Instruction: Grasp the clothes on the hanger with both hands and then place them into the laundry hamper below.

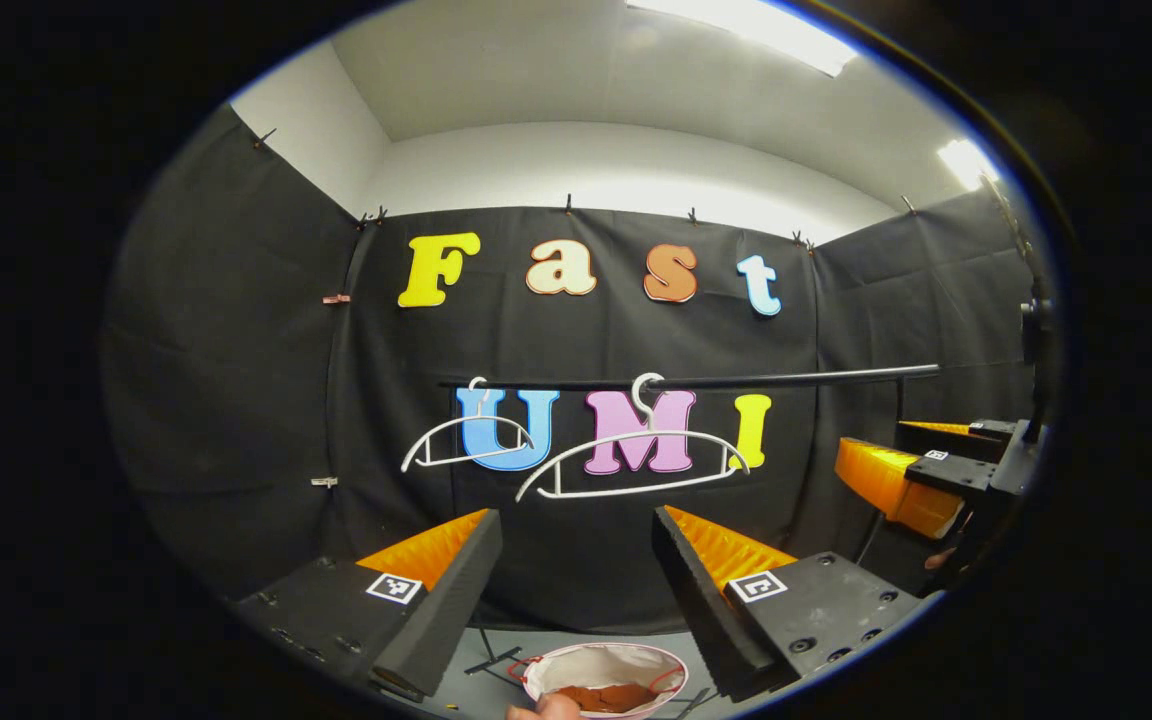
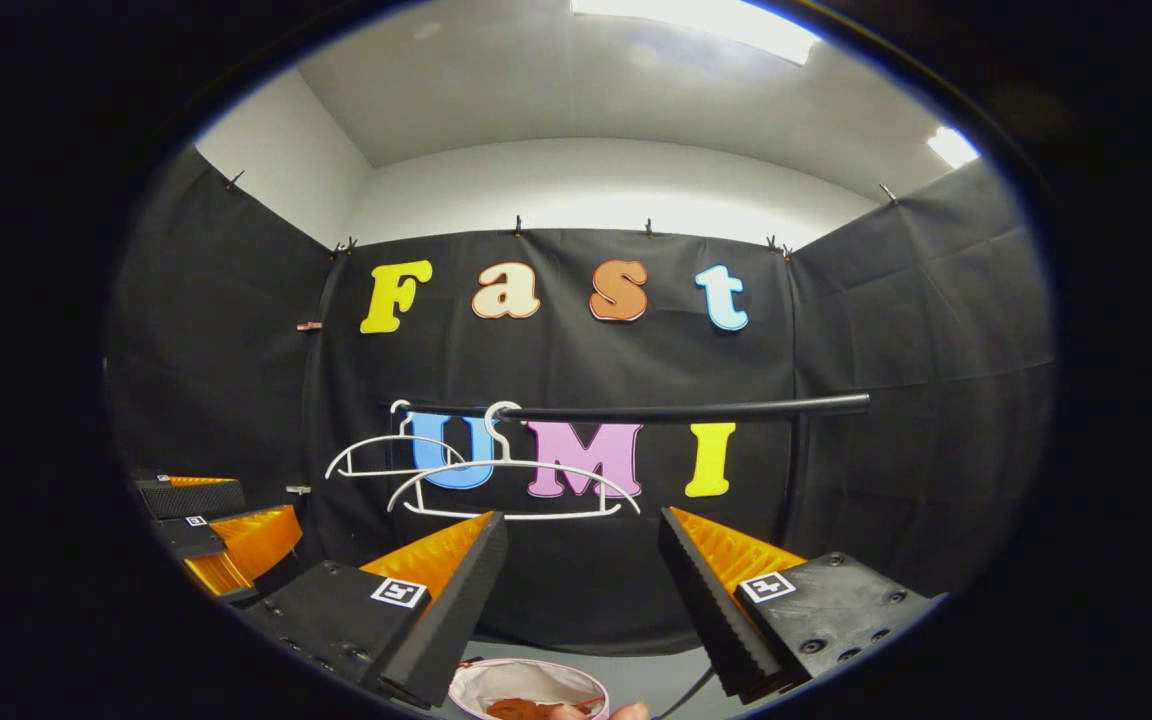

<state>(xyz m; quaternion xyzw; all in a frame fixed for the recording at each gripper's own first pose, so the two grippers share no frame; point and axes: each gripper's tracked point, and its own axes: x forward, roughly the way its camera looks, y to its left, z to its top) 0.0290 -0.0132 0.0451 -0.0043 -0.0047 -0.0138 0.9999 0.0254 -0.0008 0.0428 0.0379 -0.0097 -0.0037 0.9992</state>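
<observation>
Ahead of both sets of jaws, a black rail (image 1: 786,378) spans the booth with two bare white hangers on it, the larger hanger (image 1: 636,465) just beyond the left gripper (image 1: 576,560) and the smaller hanger (image 1: 466,440) off to that gripper's left. Both tools are held level and pointed at the wall: the left gripper's fingers stand wide apart with nothing between them, and the right gripper (image 2: 581,565) is spread just as wide and equally empty. Seen from the left gripper view, the right gripper sits off to the side, near the rail's far end. Below and between the jaws, the round white laundry hamper (image 1: 604,665) rests on the floor with a rust-brown garment (image 1: 611,697) lying inside it; the right gripper view shows the same hamper directly under its fingers. A fingertip edges into the bottom of each view beside the hamper rim. Judging by the bare hangers and the filled hamper, the drop appears done, and little seems to remain beyond drawing both tools clear.
</observation>
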